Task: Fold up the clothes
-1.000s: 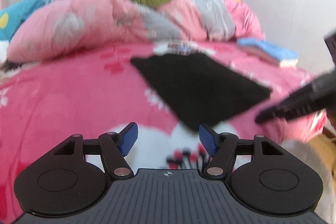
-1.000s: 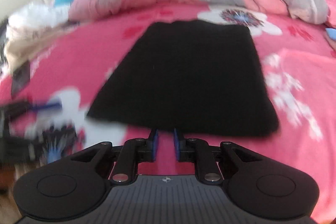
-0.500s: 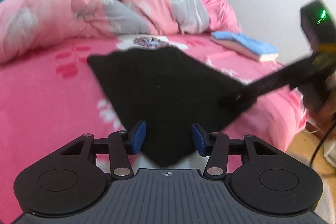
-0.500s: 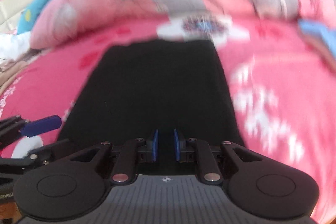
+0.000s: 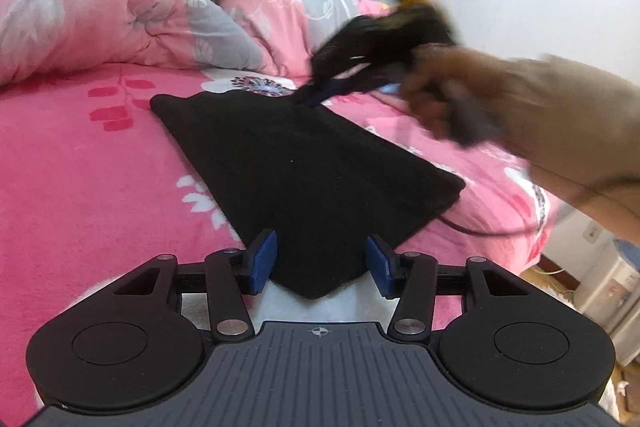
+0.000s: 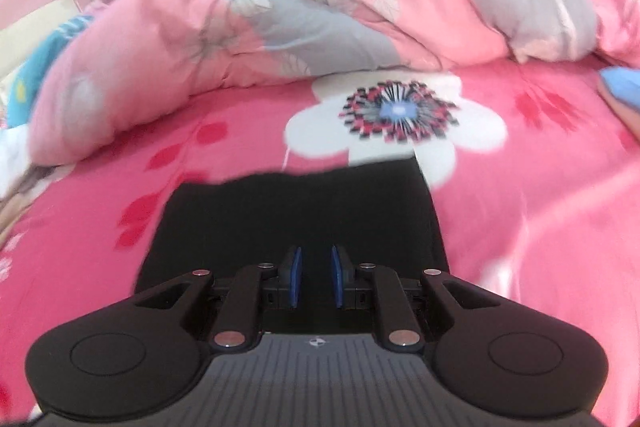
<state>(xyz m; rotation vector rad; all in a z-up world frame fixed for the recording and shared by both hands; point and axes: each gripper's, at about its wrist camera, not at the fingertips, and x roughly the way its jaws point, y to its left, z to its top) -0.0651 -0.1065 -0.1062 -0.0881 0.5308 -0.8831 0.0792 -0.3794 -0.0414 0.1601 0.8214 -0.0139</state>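
Right gripper (image 5: 316, 97) crossed to black cloth's (image 5: 296, 179) far end | long axis away | jaws narrow, empty; left gripper (image 5: 320, 263) half-wide

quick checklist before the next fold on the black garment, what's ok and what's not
1. Black garment lies flat on the bed sheet: ok.
2. Near corner sits between the left tool fingers: ok.
3. Left tool pressing on that corner: not ok, pads stand apart.
4. Right tool over the garment's far end: ok.
5. Right tool gripping cloth: cannot tell, narrow gap.
6. Quilt clear of the garment: ok.
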